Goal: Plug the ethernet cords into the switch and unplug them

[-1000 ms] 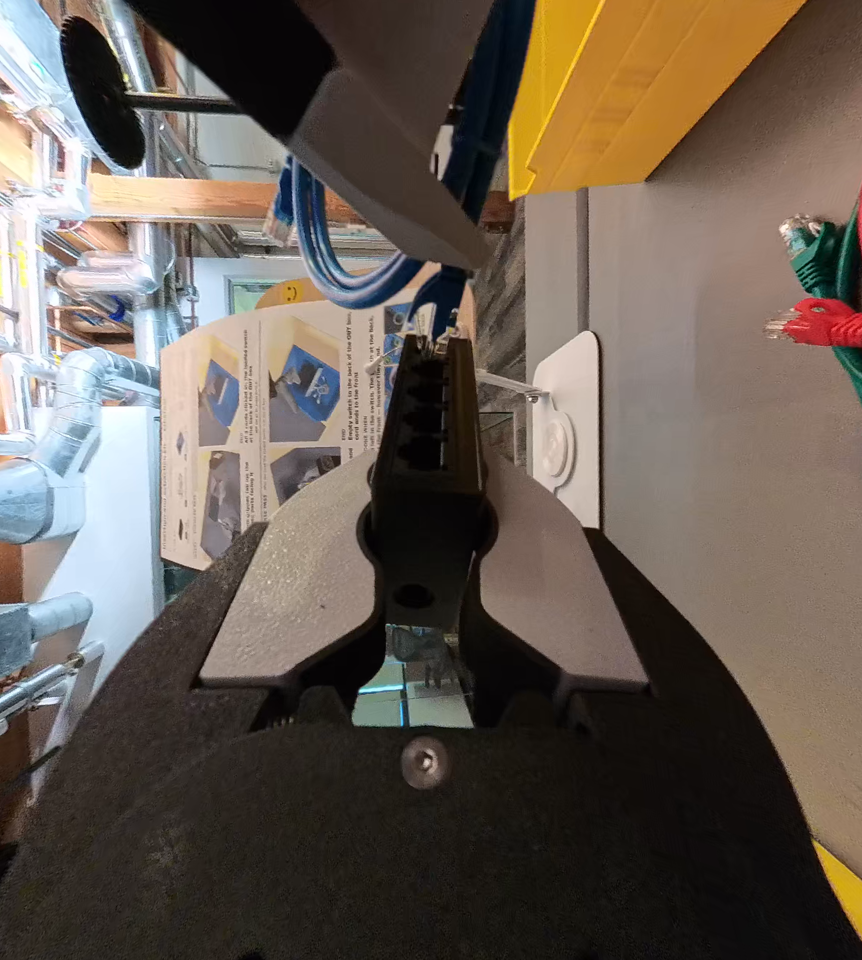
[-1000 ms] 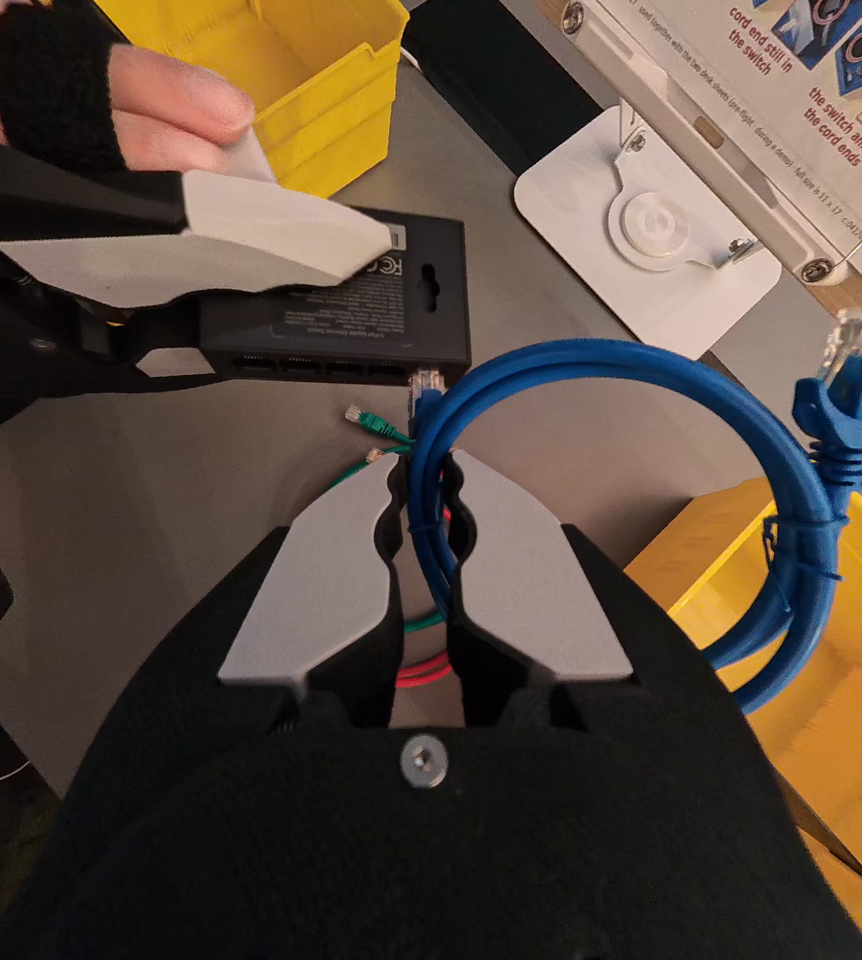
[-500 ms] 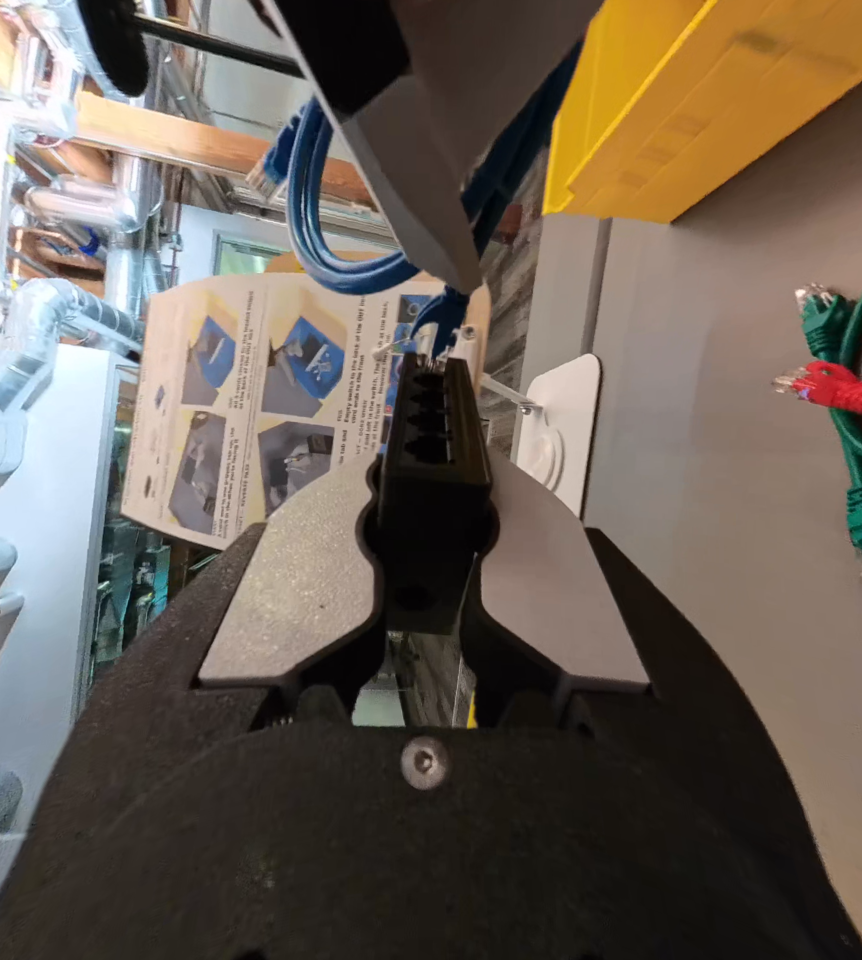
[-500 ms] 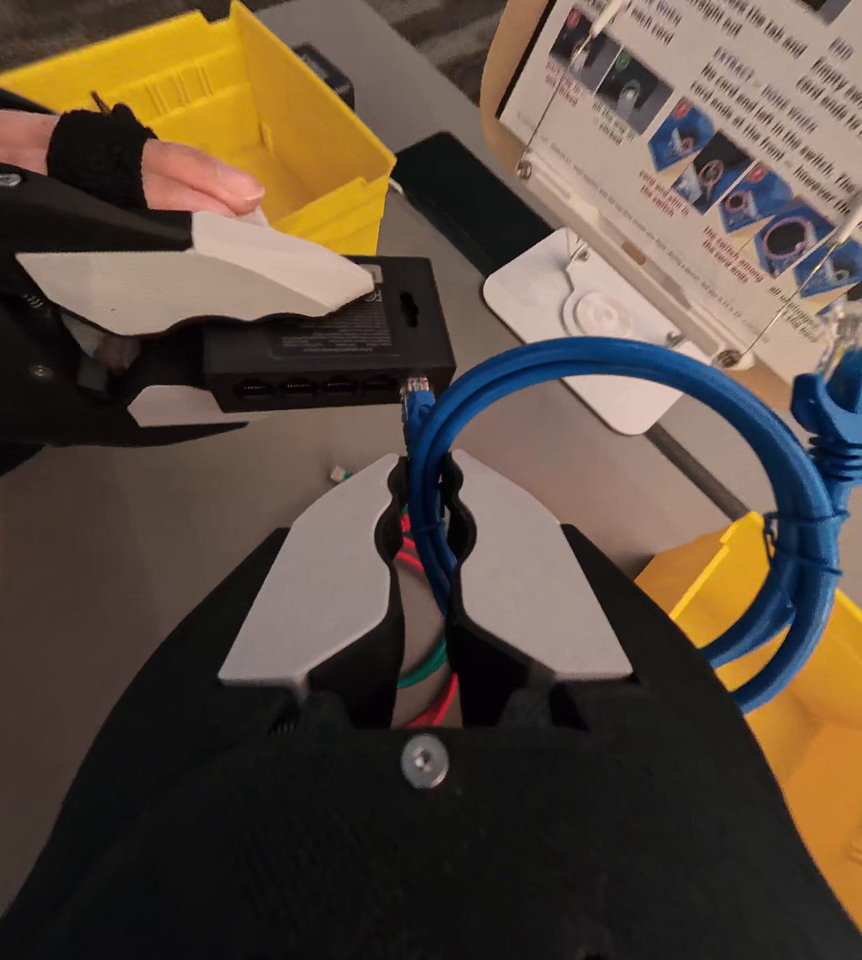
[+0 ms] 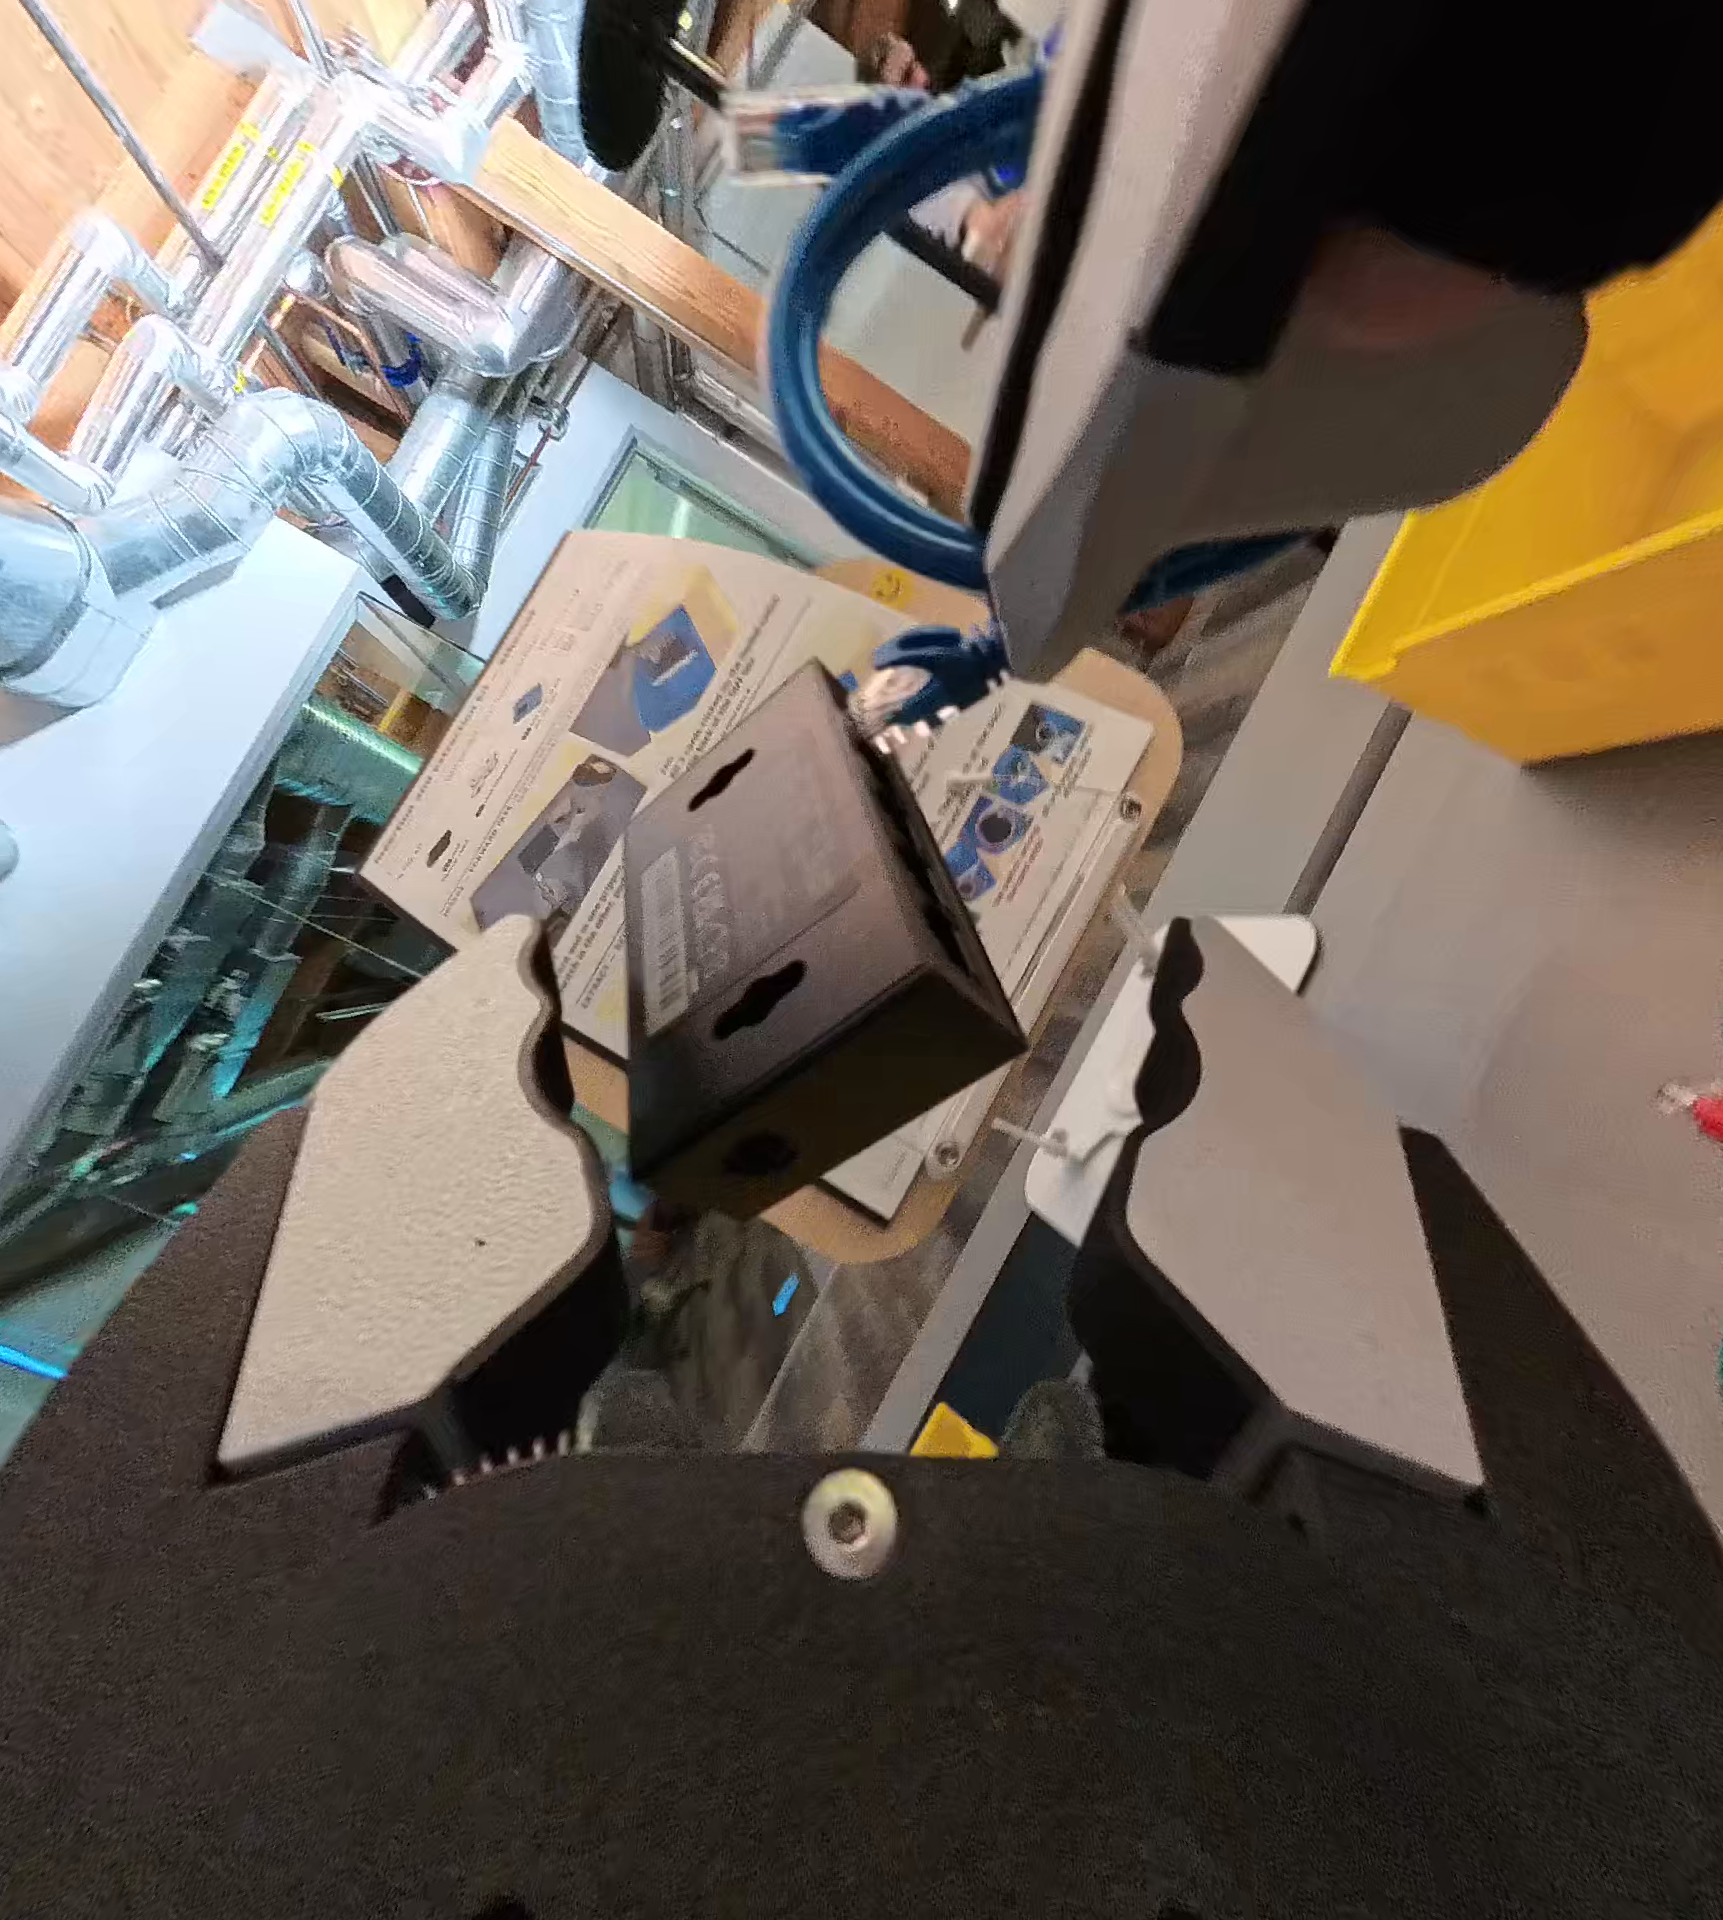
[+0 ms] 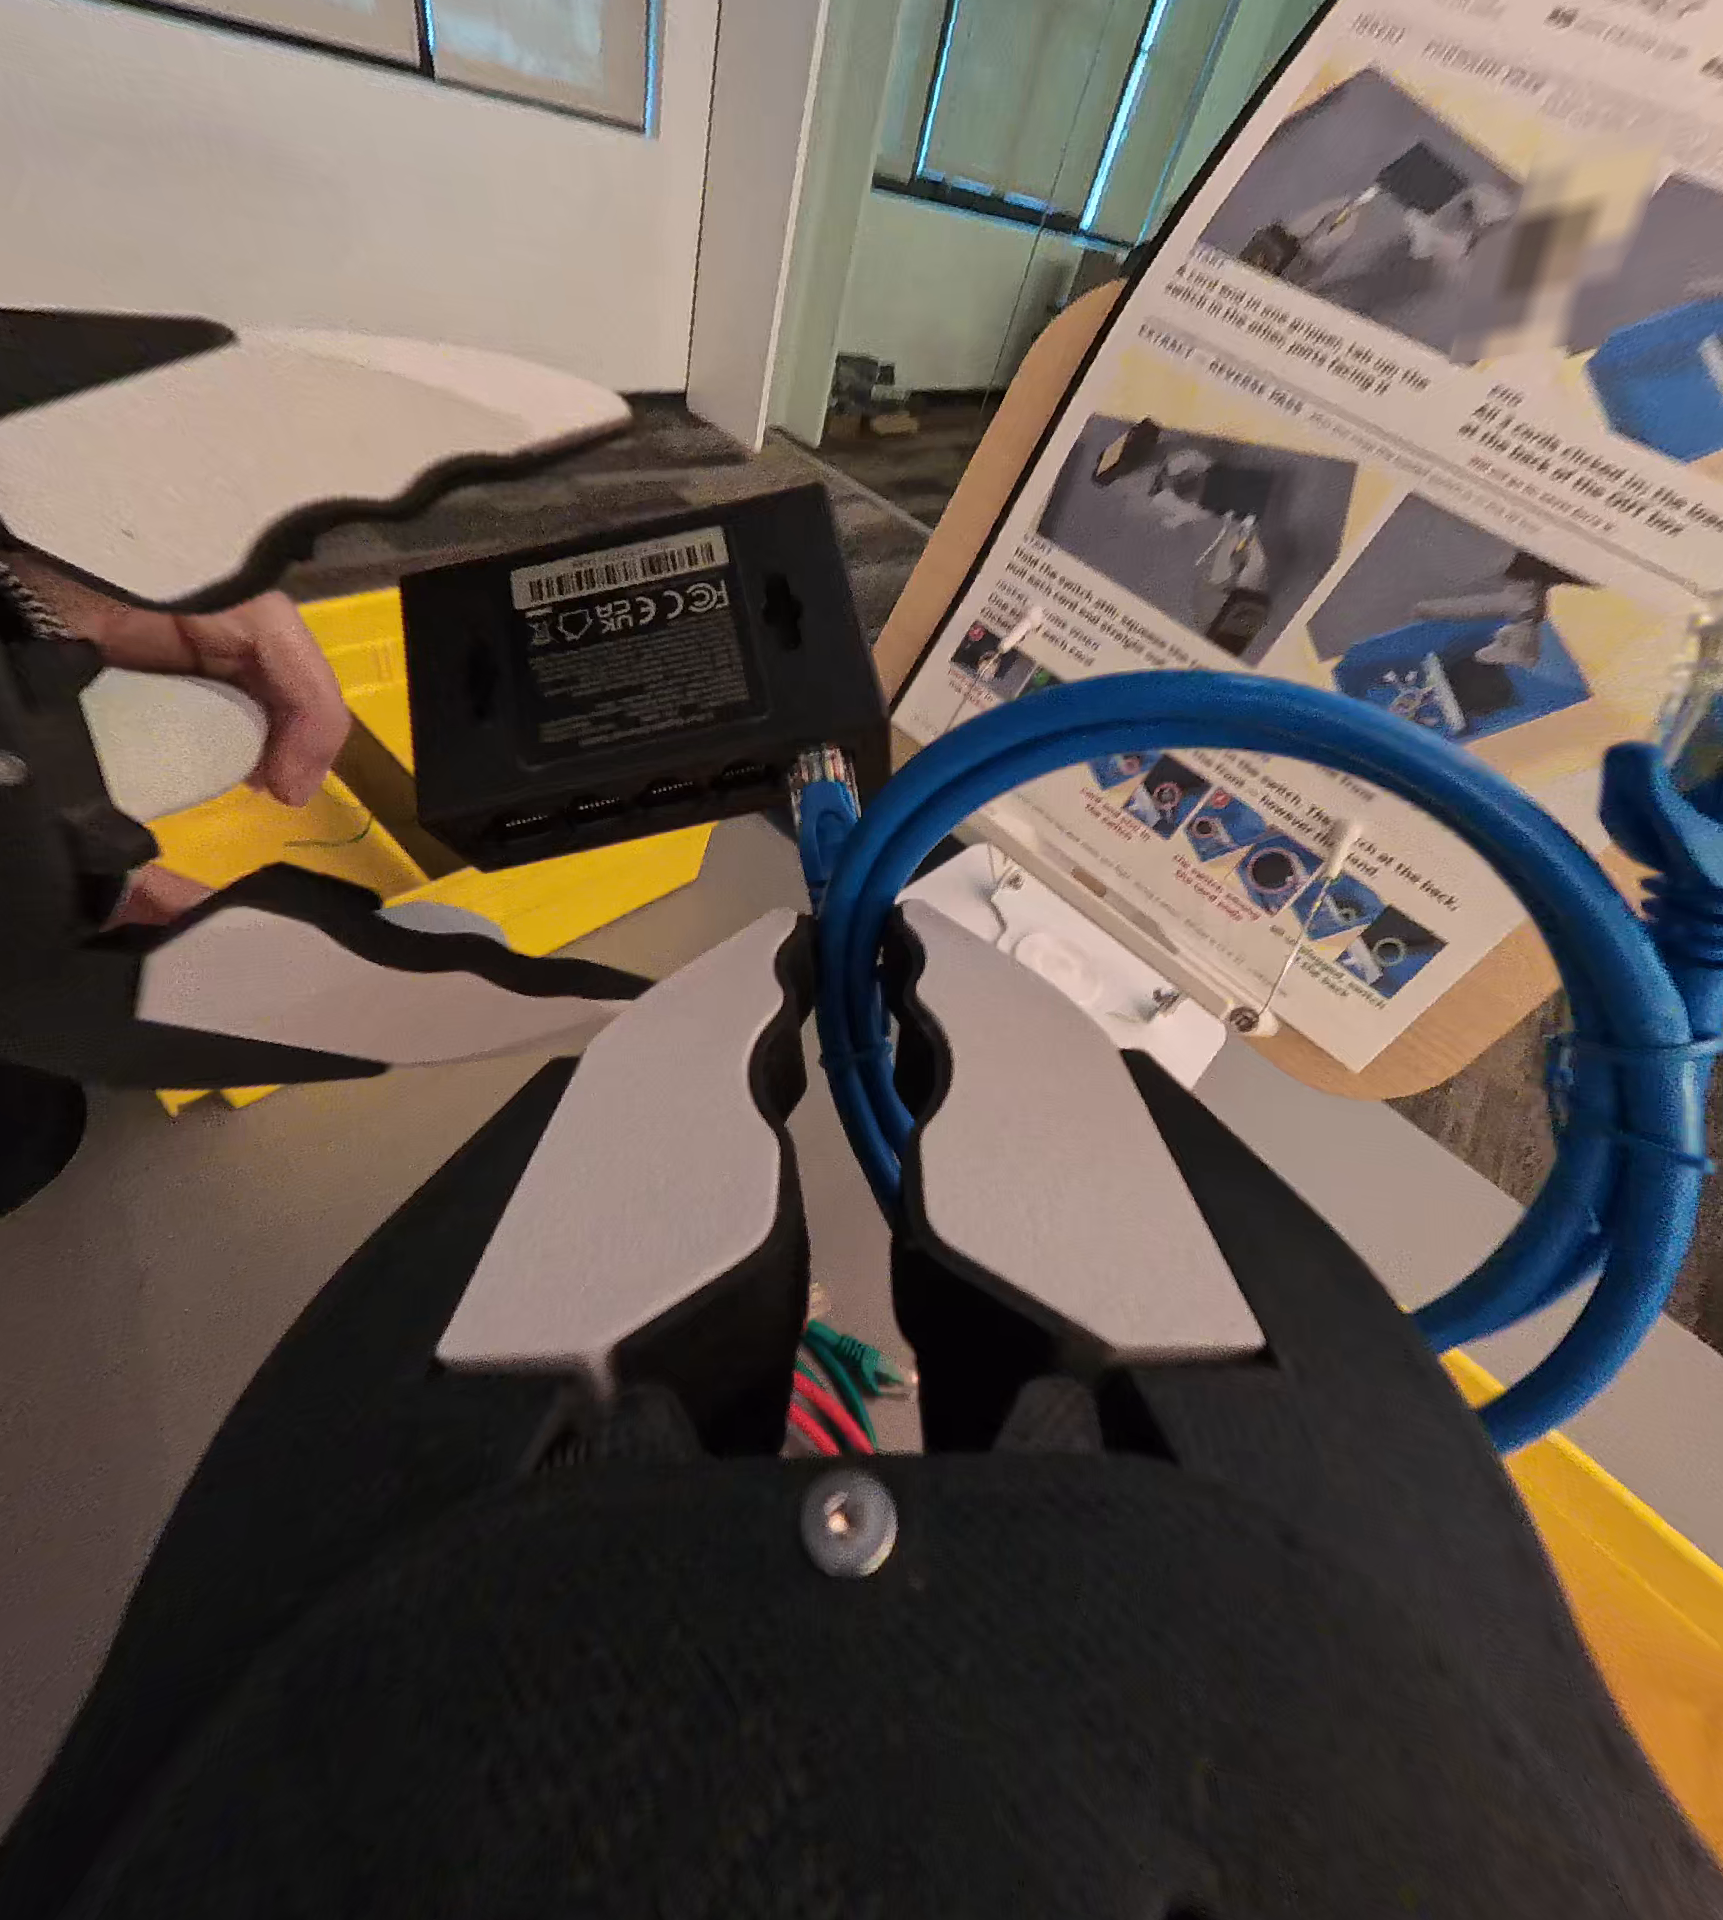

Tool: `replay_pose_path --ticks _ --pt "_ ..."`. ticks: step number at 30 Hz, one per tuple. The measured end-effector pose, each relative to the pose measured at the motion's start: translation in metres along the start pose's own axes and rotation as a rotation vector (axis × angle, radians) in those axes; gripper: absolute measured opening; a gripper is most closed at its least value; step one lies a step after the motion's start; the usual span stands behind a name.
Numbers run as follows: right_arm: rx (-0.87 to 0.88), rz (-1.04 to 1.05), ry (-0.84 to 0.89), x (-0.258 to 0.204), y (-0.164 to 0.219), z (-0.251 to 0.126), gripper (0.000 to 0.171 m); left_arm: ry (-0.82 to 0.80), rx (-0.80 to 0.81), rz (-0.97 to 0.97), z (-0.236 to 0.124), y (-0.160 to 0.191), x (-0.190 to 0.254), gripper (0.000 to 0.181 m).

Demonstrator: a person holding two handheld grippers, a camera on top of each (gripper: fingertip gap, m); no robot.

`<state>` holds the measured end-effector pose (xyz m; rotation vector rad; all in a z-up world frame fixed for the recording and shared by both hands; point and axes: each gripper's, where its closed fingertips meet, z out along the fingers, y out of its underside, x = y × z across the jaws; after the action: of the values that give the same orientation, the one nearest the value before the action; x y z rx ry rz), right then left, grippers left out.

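Switch [image 5: 805, 935]: tilted, unsupported between spread left gripper [image 5: 852, 1049] fingers; blue cord [image 6: 1252, 935], pinched in right gripper [image 6: 849, 940], plug at switch's end port; risk: switch falls, plug unseated.

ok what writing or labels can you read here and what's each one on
I won't quote any of the writing; this is what carries it.
black switch: white barcode sticker and pale printed marks on its underside, legible.
instruction sheet: black and red captions around photo panels, partly blurred.
ceiling pipes: small yellow tags, too small to read.
blue cord: no writing visible.
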<state>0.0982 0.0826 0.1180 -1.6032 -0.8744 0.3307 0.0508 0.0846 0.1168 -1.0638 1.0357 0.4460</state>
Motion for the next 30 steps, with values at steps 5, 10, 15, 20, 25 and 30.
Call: replay_pose_path --ticks 5,10,15,20,25,30 --pt "0.066 0.01 0.022 0.003 -0.01 -0.005 0.013 0.118 0.145 -0.361 -0.014 -0.024 -0.011 0.105" --pt "0.086 -0.006 0.019 -0.004 -0.014 -0.002 0.013 0.145 0.204 -0.589 -0.014 -0.02 -0.023 0.086" --pt "0.08 0.029 -0.018 -0.013 -0.013 0.004 0.013 0.138 0.154 -0.592 -0.004 -0.006 -0.017 0.081" --pt "0.05 0.06 -0.034 -0.011 -0.005 0.01 0.013 0.179 0.125 -0.645 0.001 0.001 -0.01 0.08" --pt "0.062 0.077 -0.057 -0.012 -0.004 0.014 0.013 0.269 0.119 -0.767 0.003 0.006 -0.006 0.08" --pt "0.091 0.065 -0.05 -0.014 -0.004 0.019 0.015 0.367 0.106 -0.911 0.004 0.011 -0.001 0.079"
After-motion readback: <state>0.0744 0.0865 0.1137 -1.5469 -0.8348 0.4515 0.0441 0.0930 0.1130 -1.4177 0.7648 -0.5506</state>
